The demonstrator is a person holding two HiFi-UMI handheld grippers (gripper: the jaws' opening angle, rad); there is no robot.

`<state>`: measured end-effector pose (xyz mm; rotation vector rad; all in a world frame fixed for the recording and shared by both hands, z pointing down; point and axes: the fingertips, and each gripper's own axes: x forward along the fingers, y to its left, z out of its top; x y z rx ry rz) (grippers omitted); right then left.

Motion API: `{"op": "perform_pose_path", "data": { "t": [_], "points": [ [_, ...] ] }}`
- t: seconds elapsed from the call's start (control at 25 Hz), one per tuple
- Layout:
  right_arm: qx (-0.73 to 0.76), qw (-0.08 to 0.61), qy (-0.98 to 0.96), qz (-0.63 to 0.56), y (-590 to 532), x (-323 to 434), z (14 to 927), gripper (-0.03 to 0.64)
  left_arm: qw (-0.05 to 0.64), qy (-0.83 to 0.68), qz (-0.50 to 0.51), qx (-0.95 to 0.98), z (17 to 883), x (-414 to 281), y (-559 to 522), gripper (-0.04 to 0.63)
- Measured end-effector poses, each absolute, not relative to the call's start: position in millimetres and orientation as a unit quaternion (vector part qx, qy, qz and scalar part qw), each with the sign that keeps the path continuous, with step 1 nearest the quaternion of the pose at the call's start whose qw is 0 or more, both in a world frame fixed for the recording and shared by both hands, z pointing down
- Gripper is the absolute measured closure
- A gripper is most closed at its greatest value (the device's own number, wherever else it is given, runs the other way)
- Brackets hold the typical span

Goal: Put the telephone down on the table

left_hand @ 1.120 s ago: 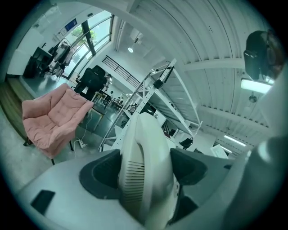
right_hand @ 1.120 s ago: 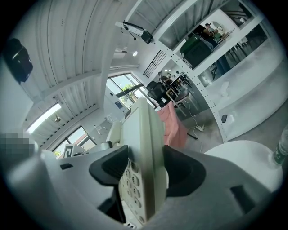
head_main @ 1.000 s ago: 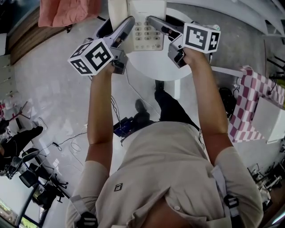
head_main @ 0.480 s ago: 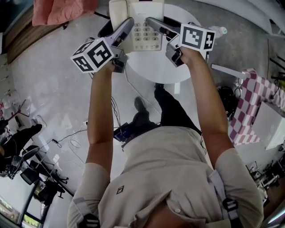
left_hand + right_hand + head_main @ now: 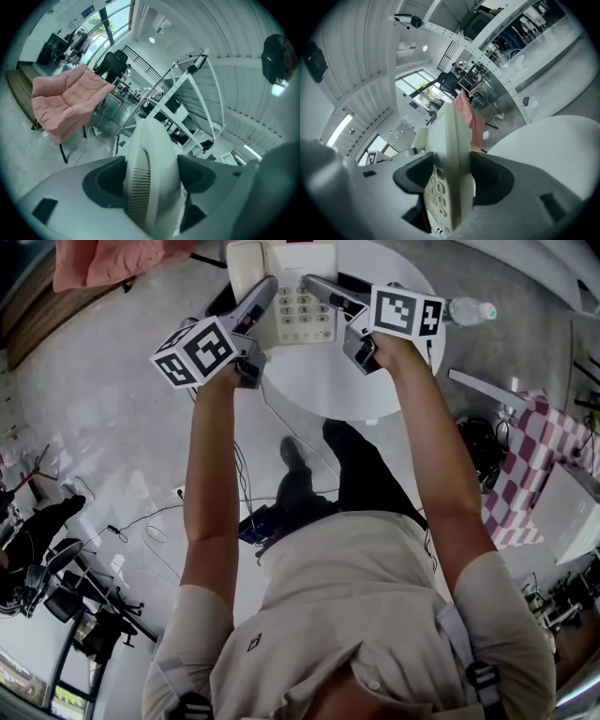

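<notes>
- Holding the telephone (image 5: 302,292) with both grippers over the far half of the round white table (image 5: 328,390); step in hand, by judgement: the last lowering, with release not yet done.
- Telephone itself: cream body with grey keypad, handset (image 5: 246,263) on the left side; touching the table top or just above it, not possible to tell.
- Left gripper (image 5: 264,289), over the table's far-left edge: jaws closed tight on the handset side of the telephone, the narrow gap between them filled fully by the white body.
- Right gripper (image 5: 316,285), over the table's far middle: jaws pressed on the right edge of the telephone, keypad buttons just beside the inner jaw.
- Next move, as a judgement: lowering both sides together and level until flat on the table, only then spreading both pairs of jaws and drawing back toward the table's near edge.
- Possible trouble: letting go on one side first, with tilting or sliding of the telephone.
- Pink armchair (image 5: 103,263) on the floor, well apart from the table at its far left; no obstacle.
- Red and white checked cloth (image 5: 530,460), well apart to the right of the table.
- Clear bottle (image 5: 469,310) lying at the table's right edge, on it or just beyond not clear; apart from the telephone, but worth avoiding during the drawing back.
- Dark cables (image 5: 258,517) on the floor below the table's near edge, not in the way.
</notes>
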<state>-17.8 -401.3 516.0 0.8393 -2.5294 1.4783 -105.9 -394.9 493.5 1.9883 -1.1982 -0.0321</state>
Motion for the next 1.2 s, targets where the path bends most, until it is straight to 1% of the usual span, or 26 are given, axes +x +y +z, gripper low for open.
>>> {"op": "perform_pose_path", "data": {
  "t": [0.6,1.2],
  "points": [
    [0.275,0.073,-0.81,0.512,-420.4,-40.1,588.3,0.383,0.439,-0.481,-0.002,0.759,565.5,-130.1,-414.2,0.253],
    [0.304,0.102,-0.799,0.509,-420.7,-25.7,638.7,0.376,0.479,-0.477,0.003,0.736,621.7,-114.8,-416.1,0.255]
  ]
}}
